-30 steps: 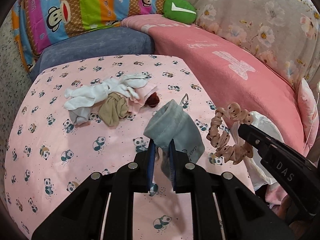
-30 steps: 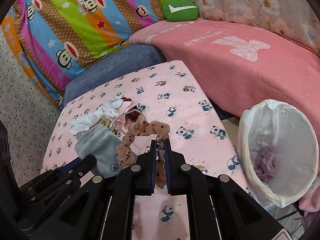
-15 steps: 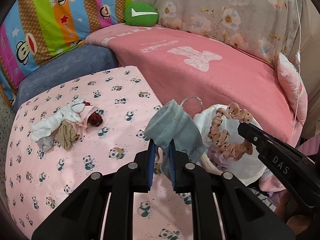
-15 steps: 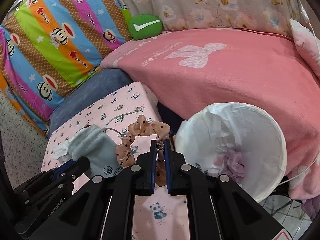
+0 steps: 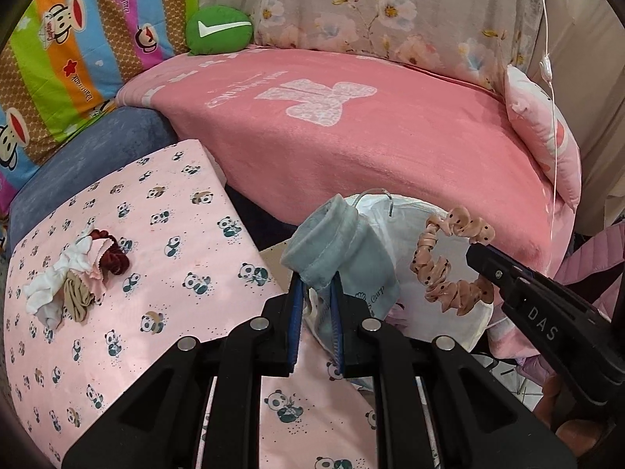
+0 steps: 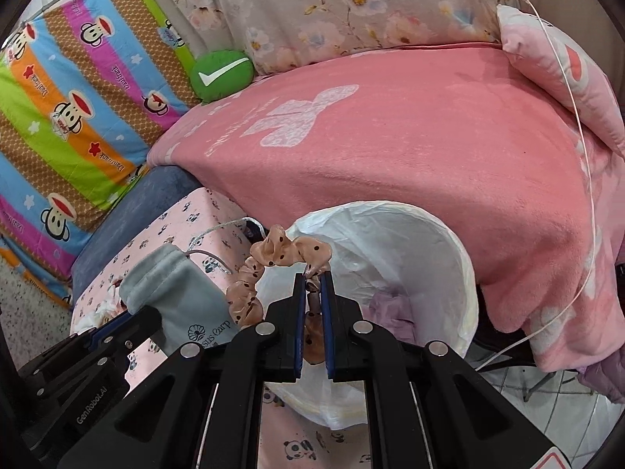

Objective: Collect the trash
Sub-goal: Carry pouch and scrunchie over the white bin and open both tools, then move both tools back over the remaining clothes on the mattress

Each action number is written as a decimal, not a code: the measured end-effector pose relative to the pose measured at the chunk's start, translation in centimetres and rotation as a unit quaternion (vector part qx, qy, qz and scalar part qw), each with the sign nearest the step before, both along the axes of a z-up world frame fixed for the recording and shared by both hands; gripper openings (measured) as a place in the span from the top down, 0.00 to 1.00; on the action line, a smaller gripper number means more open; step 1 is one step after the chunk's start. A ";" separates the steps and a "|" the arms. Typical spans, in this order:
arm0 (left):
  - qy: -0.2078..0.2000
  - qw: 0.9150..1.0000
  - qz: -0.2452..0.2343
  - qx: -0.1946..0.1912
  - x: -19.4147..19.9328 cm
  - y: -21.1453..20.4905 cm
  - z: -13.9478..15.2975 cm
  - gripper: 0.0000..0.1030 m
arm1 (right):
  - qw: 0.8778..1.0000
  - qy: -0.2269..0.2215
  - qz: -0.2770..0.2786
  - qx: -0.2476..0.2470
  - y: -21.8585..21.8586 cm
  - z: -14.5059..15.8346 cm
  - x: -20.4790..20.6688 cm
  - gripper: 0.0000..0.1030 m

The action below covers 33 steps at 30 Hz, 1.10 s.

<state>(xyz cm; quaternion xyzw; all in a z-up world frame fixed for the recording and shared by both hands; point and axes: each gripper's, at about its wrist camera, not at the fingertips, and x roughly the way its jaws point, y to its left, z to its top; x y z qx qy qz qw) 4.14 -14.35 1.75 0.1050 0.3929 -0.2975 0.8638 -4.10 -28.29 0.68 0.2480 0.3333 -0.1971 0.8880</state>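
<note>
Two hand-held grippers carry trash toward the lined bin [image 6: 449, 234]: the left hand-held gripper [image 5: 315, 293] is clenched on a grey pouch [image 5: 343, 250], the right hand-held gripper [image 6: 312, 293] on a dotted scrunchie [image 6: 273, 254]. Both items hang at the bin's mouth, ready for dropping; more scraps [image 5: 74, 277] wait on the panda-print bench [image 5: 164, 265].

Green cushion [image 5: 218, 30] — pink blanket [image 5: 375, 133]

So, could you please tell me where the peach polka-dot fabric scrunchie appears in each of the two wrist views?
Left wrist view: the peach polka-dot fabric scrunchie hangs right of centre from the right gripper, in front of the bin.
Right wrist view: it sits at centre, clamped in the right gripper, curling up and to the left.
Shared landmark: the white-lined trash bin just behind it.
</note>
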 end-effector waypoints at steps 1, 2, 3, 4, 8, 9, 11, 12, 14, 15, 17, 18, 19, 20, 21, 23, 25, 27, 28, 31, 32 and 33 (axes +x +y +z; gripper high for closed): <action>0.001 1.000 -0.004 0.001 -0.1 -0.4 -0.1 0.87 | 1.000 0.001 -0.004 0.001 -0.4 -0.1 -0.1 0.91; 0.001 1.000 -0.007 0.003 -0.1 -0.7 -0.1 0.87 | 1.000 0.002 -0.008 0.002 -0.8 -0.3 -0.3 0.91; 0.002 1.000 -0.010 0.004 -0.1 -1.1 -0.2 0.87 | 1.000 0.003 -0.010 0.003 -1.0 -0.4 -0.4 0.91; 0.003 1.000 -0.013 0.004 -0.2 -1.4 -0.2 0.87 | 1.000 0.004 -0.014 0.005 -1.5 -0.6 -0.5 0.91; 0.007 1.000 -0.021 0.005 -0.2 -2.4 -0.5 0.86 | 1.000 0.007 -0.022 0.008 -2.3 -1.0 -0.7 0.91; 0.008 1.000 -0.024 0.005 -0.1 -2.7 -0.6 0.86 | 1.000 0.008 -0.024 0.009 -2.5 -1.1 -0.8 0.91; 0.012 1.000 -0.028 0.005 0.0 -3.0 -0.7 0.85 | 1.000 0.010 -0.026 0.010 -2.8 -1.3 -0.7 0.91; 0.015 0.999 -0.028 0.005 0.1 -3.3 -0.8 0.85 | 1.000 0.011 -0.027 0.011 -2.9 -1.4 -0.7 0.91; 0.025 0.999 -0.030 -0.001 0.4 -3.3 -0.9 0.83 | 0.999 0.013 -0.030 0.011 -3.0 -1.5 -0.7 0.90; 0.028 0.999 -0.028 -0.001 0.5 -3.4 -1.0 0.79 | 0.999 0.013 -0.032 0.010 -3.1 -1.6 -0.7 0.87; 0.022 1.000 -0.019 -0.003 0.6 -3.2 -0.9 0.55 | 0.999 0.014 -0.039 0.007 -3.3 -1.6 -0.8 0.85; 0.017 1.000 -0.014 -0.004 0.6 -3.2 -0.8 0.48 | 0.999 0.015 -0.039 0.005 -3.2 -1.7 -0.8 0.83; 0.010 1.000 -0.005 -0.005 0.6 -3.0 -0.7 0.33 | 0.999 0.016 -0.040 0.003 -3.1 -1.7 -0.8 0.82; 0.004 1.000 0.000 -0.007 0.6 -2.8 -0.5 0.29 | 0.999 0.017 -0.040 0.001 -3.0 -1.6 -0.7 0.81; -0.003 1.000 0.003 -0.009 0.5 -2.5 -0.4 0.29 | 0.999 0.017 -0.039 0.000 -3.0 -1.6 -0.7 0.80; -0.005 1.000 0.007 -0.007 0.6 -2.1 -0.3 0.29 | 0.999 0.017 -0.037 -0.005 -2.8 -1.5 -0.7 0.80; -0.003 1.000 0.014 -0.008 0.9 -1.7 -0.3 0.29 | 0.999 0.017 -0.035 -0.006 -2.6 -1.5 -0.6 0.78; 0.000 1.000 0.023 -0.011 1.1 -1.0 -0.3 0.29 | 0.999 0.014 -0.031 -0.006 -2.3 -1.4 -0.5 0.75; 0.001 1.000 0.026 -0.012 1.3 -0.7 -0.3 0.29 | 0.999 0.014 -0.029 -0.006 -2.0 -1.4 -0.4 0.75; 0.003 0.999 0.039 -0.013 1.5 0.4 -0.5 0.29 | 1.000 0.017 -0.018 -0.007 -1.2 -1.3 -0.1 0.75; 0.004 0.999 0.043 -0.014 1.6 0.8 -0.5 0.29 | 1.000 0.018 -0.014 -0.008 -0.8 -1.2 0.1 0.74; 0.005 0.999 0.048 -0.015 1.6 1.3 -0.5 0.29 | 1.000 0.019 -0.010 -0.010 -0.4 -1.1 0.2 0.74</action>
